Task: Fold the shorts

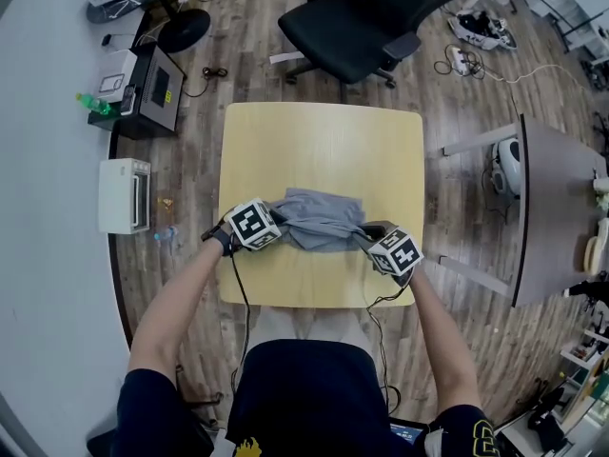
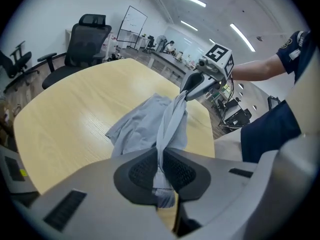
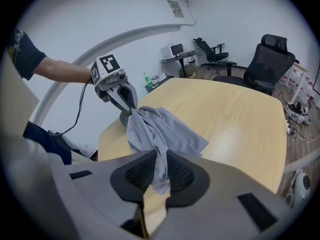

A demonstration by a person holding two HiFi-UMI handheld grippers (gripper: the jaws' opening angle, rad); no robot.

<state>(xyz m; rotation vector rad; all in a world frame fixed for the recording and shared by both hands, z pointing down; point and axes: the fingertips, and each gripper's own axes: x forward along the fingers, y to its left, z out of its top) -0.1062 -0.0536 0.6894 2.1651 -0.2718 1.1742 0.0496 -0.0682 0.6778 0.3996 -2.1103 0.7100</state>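
Both clenched on grey shorts (image 1: pixel 319 219) — left hand-held gripper (image 1: pixel 276 225), right hand-held gripper (image 1: pixel 368 233) (over table (image 1: pixel 324 141))

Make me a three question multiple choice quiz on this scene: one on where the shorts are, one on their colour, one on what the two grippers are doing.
1. Where on the table are the shorts?
A. at the far edge
B. by the edge nearest the person
C. hanging off the left side

2. What colour are the shorts?
A. grey
B. red
C. black

3. How are the left gripper and the right gripper?
A. both open
B. only the left shut on the shorts
C. both shut on the shorts

Answers:
1 B, the head view shows them just ahead of the person.
2 A, they are grey in every view.
3 C, each gripper view shows cloth pinched between the jaws.
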